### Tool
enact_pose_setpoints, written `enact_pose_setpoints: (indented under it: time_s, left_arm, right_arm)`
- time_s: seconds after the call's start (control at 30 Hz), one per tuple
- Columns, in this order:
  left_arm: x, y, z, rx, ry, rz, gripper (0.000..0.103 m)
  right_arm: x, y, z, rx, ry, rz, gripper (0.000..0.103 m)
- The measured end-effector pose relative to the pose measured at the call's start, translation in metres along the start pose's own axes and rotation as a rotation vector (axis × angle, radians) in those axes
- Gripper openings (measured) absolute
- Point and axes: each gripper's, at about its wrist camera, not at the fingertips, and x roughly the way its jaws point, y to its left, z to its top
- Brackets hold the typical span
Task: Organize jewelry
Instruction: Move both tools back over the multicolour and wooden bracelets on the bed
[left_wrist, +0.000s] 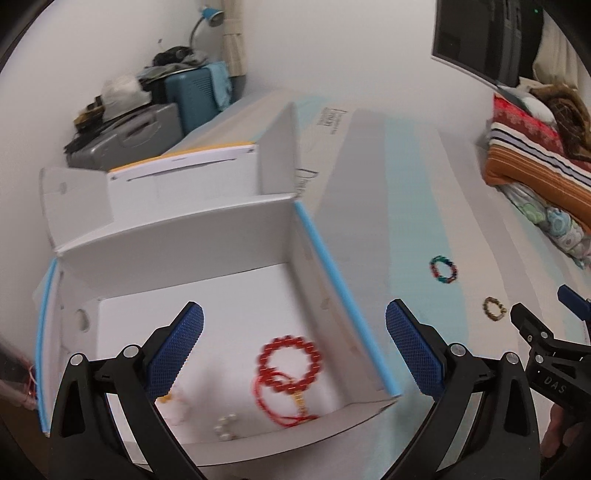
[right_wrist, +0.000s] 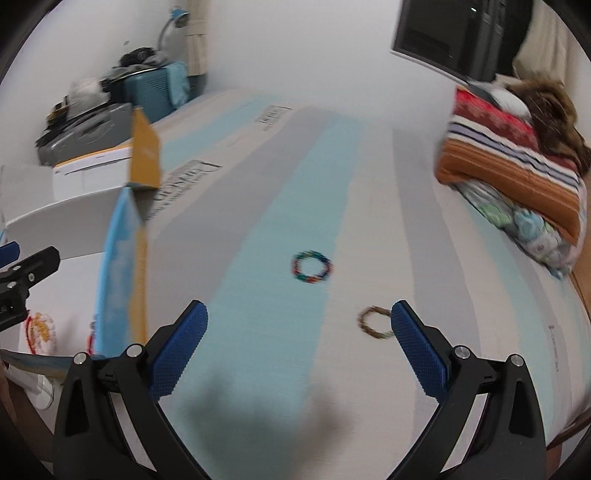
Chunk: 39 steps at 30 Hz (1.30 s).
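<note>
Both grippers stand wide apart with nothing between their blue pads: the left gripper (left_wrist: 293, 345) hangs over an open white box (left_wrist: 321, 251) with blue edges, and the right gripper (right_wrist: 299, 343) hangs over the striped surface (right_wrist: 280, 206) beside that box. Inside the box lie a red bead bracelet (left_wrist: 290, 360) with a red cord, a small pearl piece (left_wrist: 226, 428) and a pale item half hidden by the left pad. Out on the surface, well apart from the box, rest a multicoloured bead bracelet (right_wrist: 311, 266) and, nearer the right gripper's right pad, a small brownish bracelet (right_wrist: 373, 322).
</note>
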Motion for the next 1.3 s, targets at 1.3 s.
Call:
enact_pose_setpoints:
  time_s: [1.3]
  left_arm:
    - [0.229,-0.228,0.013,0.221,0.188,-0.138,0.097]
  right_arm:
    - [0.189,-0.180,-0.065,0.181,0.265,-0.028,0.079]
